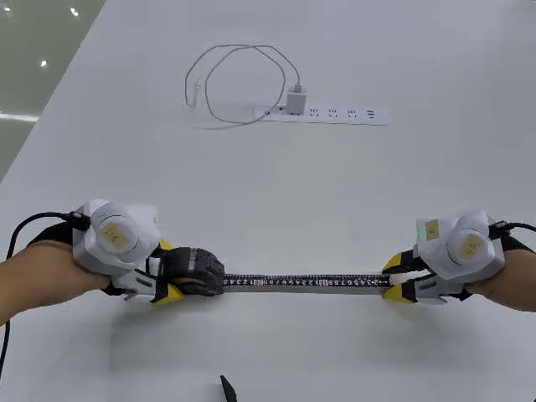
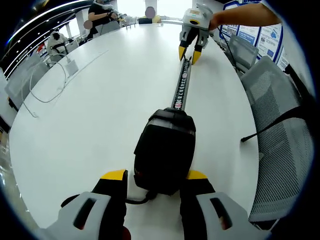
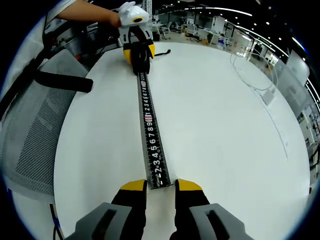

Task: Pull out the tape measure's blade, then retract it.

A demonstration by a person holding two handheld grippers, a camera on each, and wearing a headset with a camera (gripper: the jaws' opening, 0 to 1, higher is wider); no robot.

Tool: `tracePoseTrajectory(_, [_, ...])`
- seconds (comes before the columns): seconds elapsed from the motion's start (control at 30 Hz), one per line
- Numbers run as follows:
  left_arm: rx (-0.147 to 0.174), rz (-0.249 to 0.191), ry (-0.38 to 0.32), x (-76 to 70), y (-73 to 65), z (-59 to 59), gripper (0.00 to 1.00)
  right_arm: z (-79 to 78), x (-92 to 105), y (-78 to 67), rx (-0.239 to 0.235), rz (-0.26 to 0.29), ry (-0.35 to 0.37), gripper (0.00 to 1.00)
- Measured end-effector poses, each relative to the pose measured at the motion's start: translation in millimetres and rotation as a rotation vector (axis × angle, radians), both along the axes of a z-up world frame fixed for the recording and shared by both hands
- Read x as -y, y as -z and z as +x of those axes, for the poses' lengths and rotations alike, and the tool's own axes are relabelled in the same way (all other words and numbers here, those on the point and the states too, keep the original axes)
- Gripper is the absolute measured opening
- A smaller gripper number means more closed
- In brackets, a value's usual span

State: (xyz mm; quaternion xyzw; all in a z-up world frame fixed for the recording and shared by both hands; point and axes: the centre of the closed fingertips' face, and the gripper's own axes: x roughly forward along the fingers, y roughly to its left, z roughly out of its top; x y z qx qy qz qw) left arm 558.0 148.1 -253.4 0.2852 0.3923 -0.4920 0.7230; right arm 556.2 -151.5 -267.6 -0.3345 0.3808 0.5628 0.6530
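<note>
Extension of the blade [image 1: 306, 281] looks complete or close to it in the head view. It runs level along the white surface [image 1: 268, 193] from the black tape measure [image 1: 194, 272] at 8 o'clock to the right gripper [image 1: 395, 279] at 4 o'clock. The left gripper [image 1: 163, 280] has its jaws clamped on the tape measure, and the right gripper's jaws are closed on the blade's free end. Retracting would call for carrying the right gripper toward the tape measure at an even pace, with the body held firm so the spring cannot snatch the blade. At 12 o'clock lie a white power strip [image 1: 335, 113] and a looped cable [image 1: 239, 84].

In the left gripper view, the tape measure rests on the surface between the yellow-tipped jaws at 6 o'clock. The blade leads off to the other gripper at 1 o'clock. A grey mesh chair [image 2: 280, 125] stands at 3 o'clock, and people [image 2: 100, 15] are at the far end, at 11 o'clock.

In the right gripper view, the blade's end sits between the jaws at 6 o'clock, its numbers climbing toward 11 o'clock. An open room with ceiling lights lies beyond, at 1 o'clock.
</note>
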Motion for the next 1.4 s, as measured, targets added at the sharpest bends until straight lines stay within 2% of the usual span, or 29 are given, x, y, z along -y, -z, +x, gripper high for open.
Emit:
tracePoseTrajectory(0.27, [0.000,-0.021,-0.009,1.7,-3.7,-1.3,0.37,0.6,-1.1,-2.6,0.002,0.015,0.007,0.18])
tracePoseTrajectory(0.37, [-0.001,-0.023,-0.015,1.1,-4.6,-1.6,0.39,1.7,-3.8,-6.5,-0.021,0.052,0.048,0.19])
tracePoseTrajectory(0.6, [-0.006,-0.036,-0.022,0.8,-7.7,-3.9,0.40,-1.9,-7.1,-9.2,-0.029,0.059,0.064,0.21])
tracePoseTrajectory(0.63, [-0.011,-0.038,-0.024,0.6,-8.0,-4.9,0.40,-2.1,-8.2,-10.1,-0.031,0.066,0.072,0.21])
tracePoseTrajectory(0.7, [-0.003,-0.036,-0.028,-2.3,-9.8,-4.3,0.41,-1.8,-10.9,-12.8,-0.033,0.088,0.098,0.22])
tracePoseTrajectory(0.83, [-0.002,-0.065,-0.064,-7.6,-16.0,-3.2,0.41,-2.8,-13.9,-15.6,-0.053,0.134,0.156,0.23])
tracePoseTrajectory(0.9, [-0.004,-0.077,-0.073,-8.4,-17.8,-4.3,0.41,-2.4,-12.1,-14.1,-0.050,0.135,0.159,0.23])
tracePoseTrajectory(1.13, [0.009,-0.093,-0.080,-7.2,-21.1,-7.4,0.41,-3.1,-14.0,-16.8,-0.051,0.151,0.180,0.24])
tracePoseTrajectory(1.4, [0.044,-0.146,-0.141,-6.2,-31.2,-5.9,0.43,-2.1,-14.1,-23.1,-0.035,0.182,0.229,0.25])
